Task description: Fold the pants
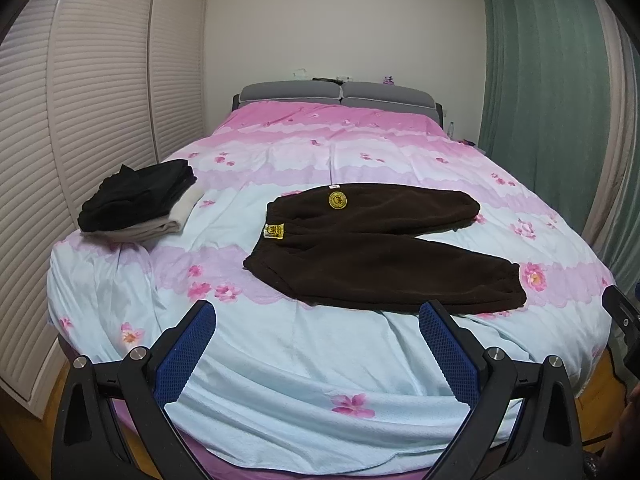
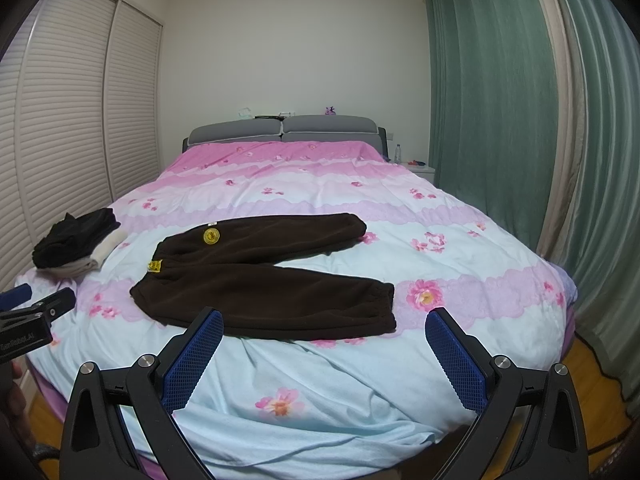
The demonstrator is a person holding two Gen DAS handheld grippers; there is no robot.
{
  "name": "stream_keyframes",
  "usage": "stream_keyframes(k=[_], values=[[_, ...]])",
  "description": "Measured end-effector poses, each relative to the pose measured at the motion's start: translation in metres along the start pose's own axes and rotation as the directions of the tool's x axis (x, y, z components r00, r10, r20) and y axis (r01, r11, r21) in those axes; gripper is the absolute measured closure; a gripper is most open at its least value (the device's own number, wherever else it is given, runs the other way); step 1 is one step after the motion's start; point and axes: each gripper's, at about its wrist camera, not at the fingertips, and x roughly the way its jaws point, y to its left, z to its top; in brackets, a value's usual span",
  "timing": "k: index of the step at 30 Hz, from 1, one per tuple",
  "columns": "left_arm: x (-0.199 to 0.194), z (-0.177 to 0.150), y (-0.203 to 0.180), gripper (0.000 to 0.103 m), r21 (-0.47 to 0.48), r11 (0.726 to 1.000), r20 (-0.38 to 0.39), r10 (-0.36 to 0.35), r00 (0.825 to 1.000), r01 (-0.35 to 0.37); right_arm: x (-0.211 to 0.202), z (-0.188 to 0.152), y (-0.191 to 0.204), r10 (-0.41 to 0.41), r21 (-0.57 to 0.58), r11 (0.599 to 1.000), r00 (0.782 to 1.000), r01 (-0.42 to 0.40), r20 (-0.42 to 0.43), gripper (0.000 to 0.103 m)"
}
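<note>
Left gripper (image 1: 316, 312) jaws wide apart, nothing between them, hovering over the bed (image 1: 304, 364) foot edge. Right gripper (image 2: 324, 318) same: spread, empty, also at the foot edge. Brown pants (image 1: 376, 248) lie flat and unfolded mid-bed, waistband toward the bed's left side, legs splayed toward the right side, near leg closest to the foot. Folded dark-and-beige clothes stack (image 1: 140, 200) sits at the bed's left edge, apart from the pants.

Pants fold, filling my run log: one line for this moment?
pants: flat, unfolded | left claw: open, empty | right claw: open, empty
</note>
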Motion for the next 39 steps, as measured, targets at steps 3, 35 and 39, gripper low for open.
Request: stream_keyframes(k=[3,35,39], values=[[0.0004,0.0006,0.0013,0.0,0.0,1.0,0.0,-0.002,1.0,0.002,0.0,-0.0004,-0.0005,-0.001,0.0,1.0,1.0,0.001,0.0,0.0],[0.0015,-0.0016,0.0033,0.0,-0.001,1.0,-0.002,-0.003,1.0,0.003,-0.0001,-0.0016,-0.0006,-0.005,0.006,1.0,1.0,0.005,-0.006,0.0],[0.0017,-0.0016,0.003,0.0,0.001,1.0,-0.001,-0.002,1.0,0.002,0.0005,-0.0024,-0.0016,-0.006,0.006,1.0,1.0,0.006,-0.005,0.0]])
